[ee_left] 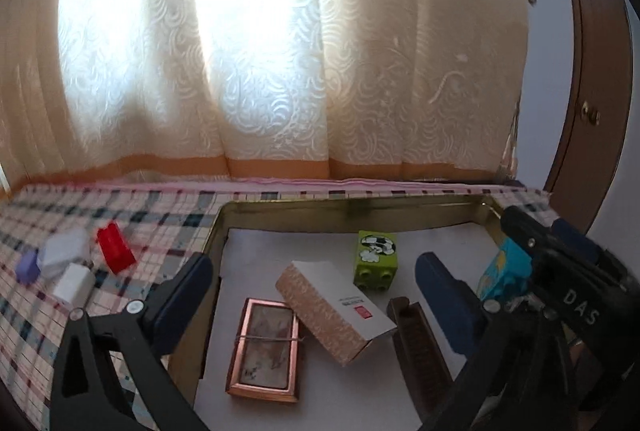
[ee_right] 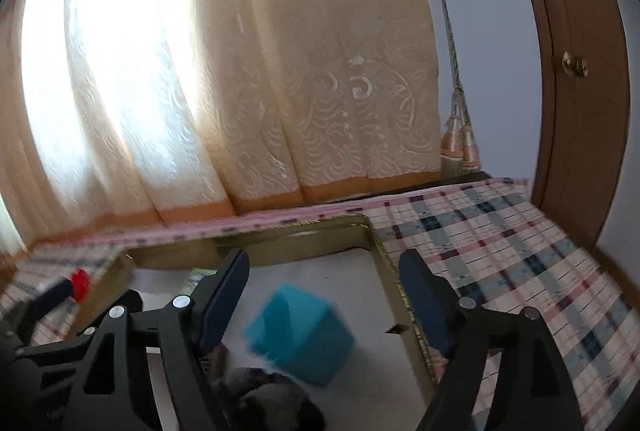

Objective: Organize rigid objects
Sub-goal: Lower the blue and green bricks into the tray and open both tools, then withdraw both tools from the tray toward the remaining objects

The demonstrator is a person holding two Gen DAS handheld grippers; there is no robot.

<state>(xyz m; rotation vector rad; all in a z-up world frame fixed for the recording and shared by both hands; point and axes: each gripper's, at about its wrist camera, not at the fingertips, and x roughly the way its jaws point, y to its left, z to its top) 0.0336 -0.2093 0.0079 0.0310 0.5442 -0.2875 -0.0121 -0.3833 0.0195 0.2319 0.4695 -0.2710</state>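
A gold-rimmed tray (ee_left: 280,219) with a white floor lies on the plaid cloth. In it lie a green block (ee_left: 376,258), a patterned carton (ee_left: 334,309), a copper-framed box (ee_left: 265,349), a dark brown case (ee_left: 420,345) and a blue block (ee_right: 300,335). My left gripper (ee_left: 314,295) is open and empty above the tray's left part. My right gripper (ee_right: 324,295) is open above the blue block, which lies blurred between its fingers; it also shows in the left wrist view (ee_left: 540,247), with the blue block (ee_left: 502,271) beside it.
On the cloth left of the tray lie a red block (ee_left: 115,249), a white block (ee_left: 74,283), a pale lilac block (ee_left: 66,250) and a small purple block (ee_left: 27,267). A curtain (ee_left: 280,51) hangs behind; a brown door (ee_right: 580,71) stands at right.
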